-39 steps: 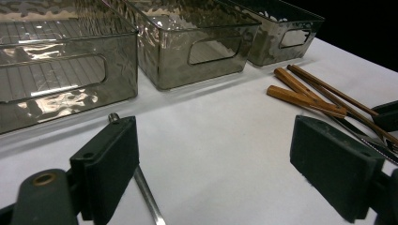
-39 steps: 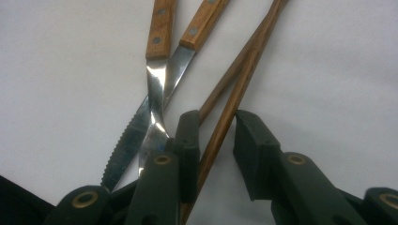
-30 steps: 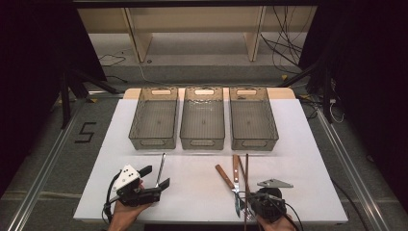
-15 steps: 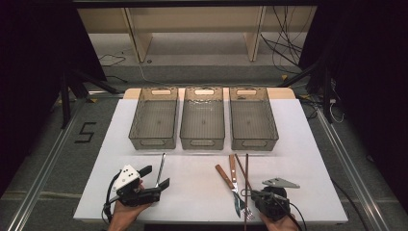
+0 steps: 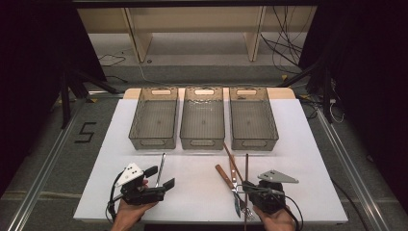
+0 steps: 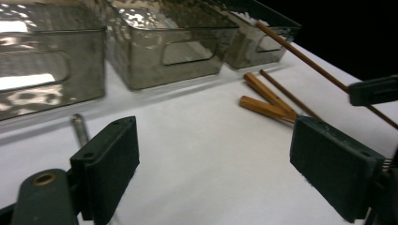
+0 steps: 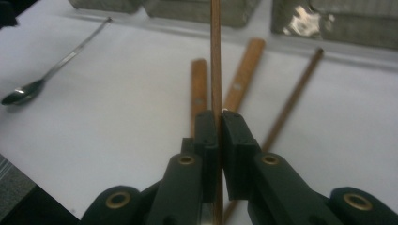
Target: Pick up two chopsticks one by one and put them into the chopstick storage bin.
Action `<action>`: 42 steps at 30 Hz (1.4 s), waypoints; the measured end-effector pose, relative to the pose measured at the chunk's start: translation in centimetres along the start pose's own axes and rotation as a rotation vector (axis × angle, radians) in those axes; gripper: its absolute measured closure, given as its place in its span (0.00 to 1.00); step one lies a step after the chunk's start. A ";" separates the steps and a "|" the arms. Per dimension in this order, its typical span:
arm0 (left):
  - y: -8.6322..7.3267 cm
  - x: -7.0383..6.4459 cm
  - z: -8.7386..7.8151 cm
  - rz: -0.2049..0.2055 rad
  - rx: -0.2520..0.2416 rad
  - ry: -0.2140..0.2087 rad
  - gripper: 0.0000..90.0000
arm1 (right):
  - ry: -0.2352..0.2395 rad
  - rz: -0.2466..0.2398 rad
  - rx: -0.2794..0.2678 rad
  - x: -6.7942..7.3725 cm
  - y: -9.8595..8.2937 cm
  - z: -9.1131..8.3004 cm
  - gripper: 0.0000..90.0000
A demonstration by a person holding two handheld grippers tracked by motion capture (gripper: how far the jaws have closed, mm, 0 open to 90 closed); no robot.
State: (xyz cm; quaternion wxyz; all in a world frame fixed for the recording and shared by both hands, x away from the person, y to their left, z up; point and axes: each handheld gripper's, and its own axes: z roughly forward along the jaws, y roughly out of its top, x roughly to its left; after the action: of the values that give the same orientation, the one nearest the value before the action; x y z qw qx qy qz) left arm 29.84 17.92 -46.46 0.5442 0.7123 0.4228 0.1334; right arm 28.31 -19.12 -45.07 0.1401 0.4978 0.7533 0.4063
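Pinching a thin stick (image 7: 216,61) near one end, the shut right claw (image 7: 219,123) risks it pivoting (left claw (image 6: 225,168) gapes empty) onto the counter (image 5: 197,192).

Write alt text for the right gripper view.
The right claw is shut on a thin wooden chopstick that points straight ahead over a white table. Behind it lie two wooden-handled utensils, a second chopstick and, far left, a metal spoon, with grey bins along the top.

Spoon (image 5: 160,168) lies left of the knives (image 5: 228,174), before three bins (image 5: 202,118)
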 end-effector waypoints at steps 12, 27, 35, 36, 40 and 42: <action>4.3 -3.4 3.2 -0.015 0.062 -0.102 0.20 | 0.123 -0.067 -0.092 3.3 3.1 1.6 0.95; 6.3 -3.4 6.3 -0.262 0.089 -0.280 0.43 | 0.187 -0.119 -0.169 5.7 3.6 2.3 0.95; 6.0 -3.2 6.4 -0.305 0.090 -0.323 0.59 | 0.206 -0.132 -0.181 6.3 3.3 2.6 0.95; 6.1 -3.2 6.4 -0.306 0.090 -0.331 0.63 | 0.206 -0.134 -0.185 6.4 3.2 2.6 0.95; 6.0 -3.1 6.4 -0.315 0.086 -0.342 0.72 | 0.210 -0.133 -0.196 6.4 3.1 2.6 0.95; 5.9 -2.8 6.4 -0.338 0.079 -0.356 0.77 | 0.213 -0.130 -0.197 6.4 3.1 2.6 0.95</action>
State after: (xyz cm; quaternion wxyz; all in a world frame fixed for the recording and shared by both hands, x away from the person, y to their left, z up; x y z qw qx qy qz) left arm 35.01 11.28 -42.91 0.5962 0.6644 0.4385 -0.1039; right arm 28.88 -11.79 -43.11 0.1333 0.3859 0.7511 0.5189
